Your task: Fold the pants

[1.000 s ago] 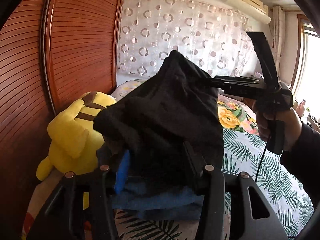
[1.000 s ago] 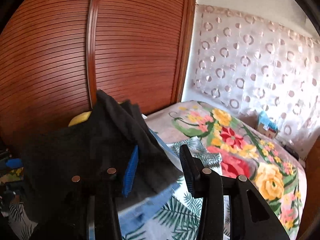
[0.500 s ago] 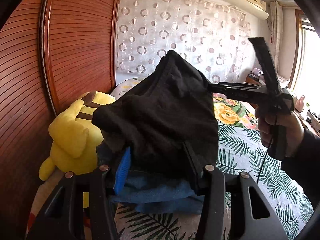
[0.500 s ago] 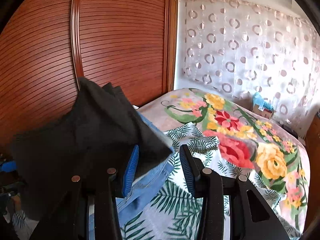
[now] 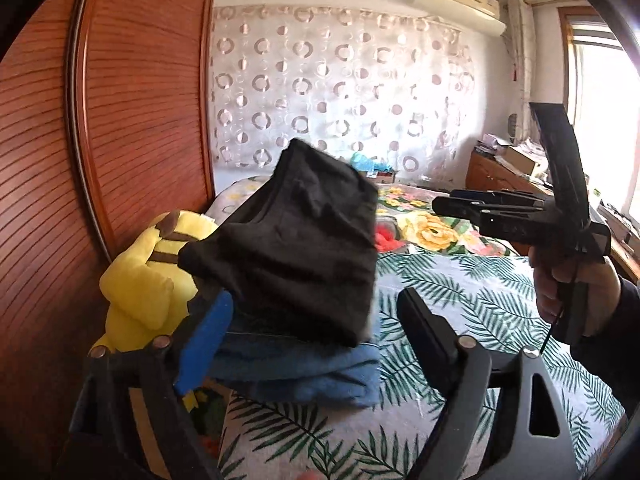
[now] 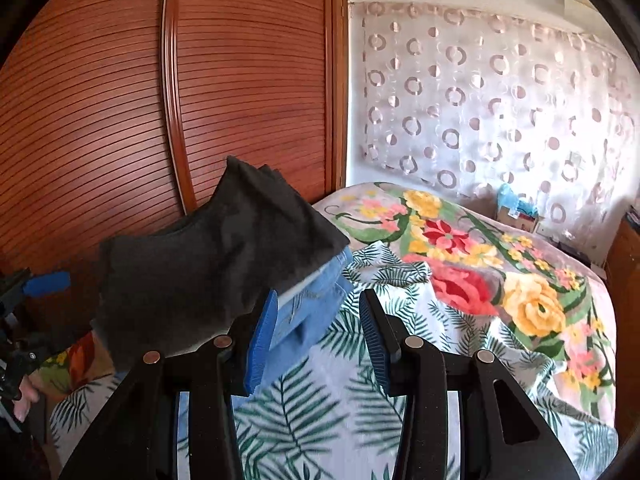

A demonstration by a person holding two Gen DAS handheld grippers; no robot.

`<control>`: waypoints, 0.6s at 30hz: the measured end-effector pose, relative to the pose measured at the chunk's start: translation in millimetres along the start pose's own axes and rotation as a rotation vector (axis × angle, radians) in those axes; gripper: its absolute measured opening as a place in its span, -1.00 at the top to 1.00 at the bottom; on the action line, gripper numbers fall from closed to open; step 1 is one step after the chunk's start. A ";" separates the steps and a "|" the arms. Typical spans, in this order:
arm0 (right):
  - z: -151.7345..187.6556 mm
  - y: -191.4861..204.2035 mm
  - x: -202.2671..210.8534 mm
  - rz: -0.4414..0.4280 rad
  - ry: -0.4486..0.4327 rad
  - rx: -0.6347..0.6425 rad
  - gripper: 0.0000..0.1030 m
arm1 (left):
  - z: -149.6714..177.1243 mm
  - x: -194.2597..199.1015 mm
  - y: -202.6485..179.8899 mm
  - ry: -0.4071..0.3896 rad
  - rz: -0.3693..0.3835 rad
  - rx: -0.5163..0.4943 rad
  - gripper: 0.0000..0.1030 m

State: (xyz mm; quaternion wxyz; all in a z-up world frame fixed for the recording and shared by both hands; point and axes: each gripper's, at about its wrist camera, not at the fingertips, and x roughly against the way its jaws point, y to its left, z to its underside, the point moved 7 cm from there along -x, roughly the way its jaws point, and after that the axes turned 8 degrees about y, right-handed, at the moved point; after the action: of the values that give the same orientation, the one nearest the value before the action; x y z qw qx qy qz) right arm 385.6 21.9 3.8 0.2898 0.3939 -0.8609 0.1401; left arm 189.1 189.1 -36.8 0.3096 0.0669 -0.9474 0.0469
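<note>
Beside the wardrobe (image 5: 120, 128), black pants (image 5: 296, 248) top blue jeans (image 5: 304, 372); both grippers' fingers (image 6: 262, 340) apart.

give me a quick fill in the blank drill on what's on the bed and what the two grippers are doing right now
1. The black pants rest on top of folded ____ jeans.
2. The plush toy beside the wooden wardrobe is ____ in colour.
3. The left gripper has its jaws ____, holding nothing.
4. The right gripper hovers over a bedspread printed with leaves and ____.

Missing words: blue; yellow; open; flowers
</note>
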 end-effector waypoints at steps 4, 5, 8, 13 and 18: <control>12.4 3.9 23.8 0.012 -0.012 -0.020 0.14 | 2.1 12.9 -13.0 -0.007 0.008 -0.045 -0.82; 15.5 4.5 30.4 0.016 -0.016 -0.026 0.14 | 3.0 17.2 -16.0 -0.014 0.019 -0.050 -0.89; 25.1 7.4 46.0 0.024 -0.028 -0.042 0.14 | 8.6 25.2 -29.3 -0.001 0.039 -0.091 -0.92; 43.8 15.0 76.0 0.043 -0.048 -0.066 0.12 | 15.1 35.9 -46.6 0.002 0.057 -0.125 -0.99; 63.5 22.3 106.5 0.069 -0.070 -0.088 0.01 | 25.4 43.0 -65.5 0.012 0.087 -0.154 -0.99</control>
State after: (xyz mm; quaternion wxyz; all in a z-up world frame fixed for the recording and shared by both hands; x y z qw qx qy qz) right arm 288.4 -57.1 18.1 0.2718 0.3553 -0.8889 0.0982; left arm 150.3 117.0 -28.6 0.3172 0.0011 -0.9483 -0.0124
